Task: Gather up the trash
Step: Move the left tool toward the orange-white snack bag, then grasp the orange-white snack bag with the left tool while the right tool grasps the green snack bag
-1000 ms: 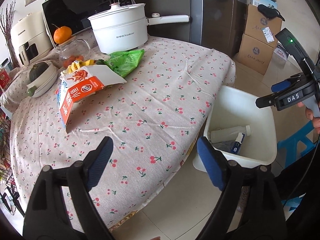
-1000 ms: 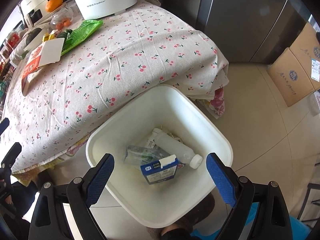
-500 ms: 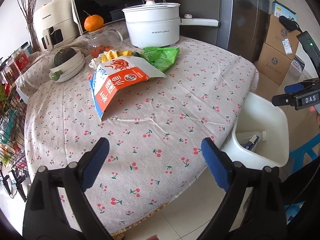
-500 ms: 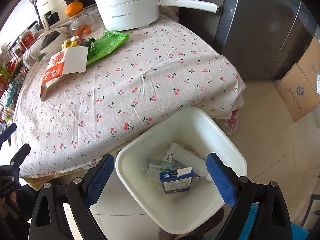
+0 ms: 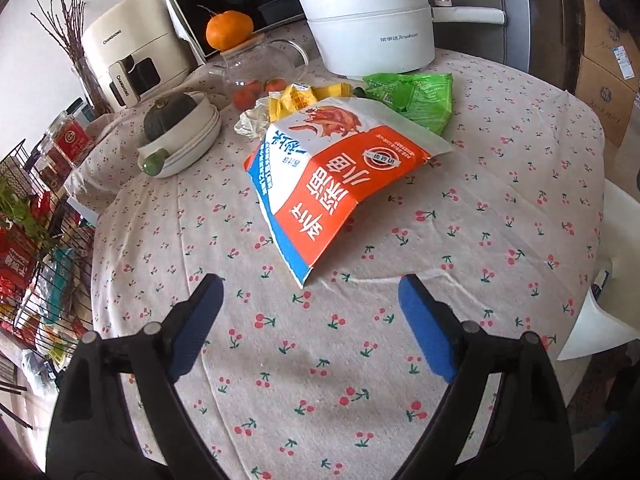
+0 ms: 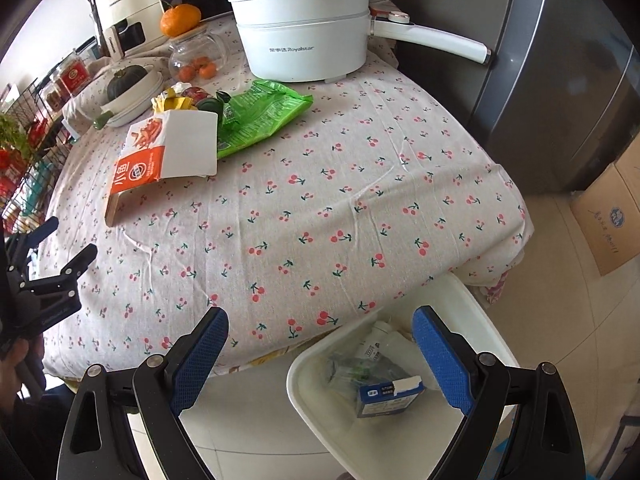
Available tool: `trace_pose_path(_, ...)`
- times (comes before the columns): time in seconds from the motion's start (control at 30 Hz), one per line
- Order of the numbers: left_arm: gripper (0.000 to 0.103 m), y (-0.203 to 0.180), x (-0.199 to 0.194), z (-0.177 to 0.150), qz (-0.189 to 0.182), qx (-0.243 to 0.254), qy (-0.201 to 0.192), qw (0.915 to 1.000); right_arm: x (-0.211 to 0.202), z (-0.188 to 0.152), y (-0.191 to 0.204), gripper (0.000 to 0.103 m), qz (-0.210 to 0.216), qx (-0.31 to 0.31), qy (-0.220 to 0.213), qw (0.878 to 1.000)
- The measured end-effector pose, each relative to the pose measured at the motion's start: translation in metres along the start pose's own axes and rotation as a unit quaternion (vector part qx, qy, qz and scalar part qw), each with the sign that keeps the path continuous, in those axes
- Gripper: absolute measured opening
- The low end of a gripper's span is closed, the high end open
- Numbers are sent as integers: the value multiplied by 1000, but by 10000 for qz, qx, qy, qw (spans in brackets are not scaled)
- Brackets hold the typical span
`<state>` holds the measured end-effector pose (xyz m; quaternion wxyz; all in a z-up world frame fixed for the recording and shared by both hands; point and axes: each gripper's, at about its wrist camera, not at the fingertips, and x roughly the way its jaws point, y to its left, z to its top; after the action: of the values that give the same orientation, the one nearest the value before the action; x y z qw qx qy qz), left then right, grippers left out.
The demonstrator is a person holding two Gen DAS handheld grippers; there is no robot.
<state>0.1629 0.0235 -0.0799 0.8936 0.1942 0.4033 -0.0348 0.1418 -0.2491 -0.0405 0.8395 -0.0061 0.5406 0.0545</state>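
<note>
A flattened red, white and blue snack box (image 5: 332,184) lies on the cherry-print tablecloth, also in the right wrist view (image 6: 164,156). Behind it lie a green snack bag (image 5: 416,96) (image 6: 256,116) and yellow wrappers (image 5: 304,98). My left gripper (image 5: 310,328) is open and empty, just short of the box's near corner. My right gripper (image 6: 320,356) is open and empty above the table's front edge and the white bin (image 6: 320,412), which holds a blue carton (image 6: 388,396) and a plastic bottle (image 6: 384,340).
A white electric pot (image 5: 368,28) stands at the back, with a glass jar under an orange (image 5: 256,68), a bowl with a pumpkin (image 5: 180,132) and an air fryer (image 5: 132,52). A wire rack (image 5: 32,248) is at left, cardboard boxes (image 6: 608,220) at right.
Both grippers have swung left and up from the bin toward the table. My left gripper has come close to the snack box. Both stay open.
</note>
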Motion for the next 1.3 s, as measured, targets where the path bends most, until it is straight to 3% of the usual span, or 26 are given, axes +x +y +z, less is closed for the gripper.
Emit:
trace_pose_path(0.23, 70, -8, 38, 23, 164, 99, 82, 9998, 11, 15, 12, 94, -66, -247, 57, 9997)
trace_pose_path(0.3, 60, -11, 44, 29, 131, 57, 71, 9999, 14, 18, 13, 94, -99, -294, 71, 9995)
trace_pose_path(0.37, 36, -14, 46, 33, 131, 41, 49, 9999, 17, 20, 12, 94, -137, -313, 88, 9994)
trace_pose_path(0.6, 5, 4, 16, 40, -237, -509, -149, 9983, 18, 26, 6, 94, -193, -231, 60, 9995)
trace_pose_path(0.77, 2, 36, -16, 31, -801, -1282, -160, 9884, 15, 28, 8, 94, -122, -99, -31, 9999)
trace_pose_path(1.0, 2, 82, -34, 3, -1222, -2337, 87, 9646, 23, 32, 35, 94, 173, -161, -43, 9997)
trace_pose_path(1.17, 2, 103, -39, -12, -1309, -2652, 35, 9553, 39, 56, 57, 94, 443, -90, -205, 9988)
trace_pose_path(1.3, 2, 115, -50, -16, -1362, -2741, -129, 9519, 68, 85, 62, 92, 862, 436, -291, 9949)
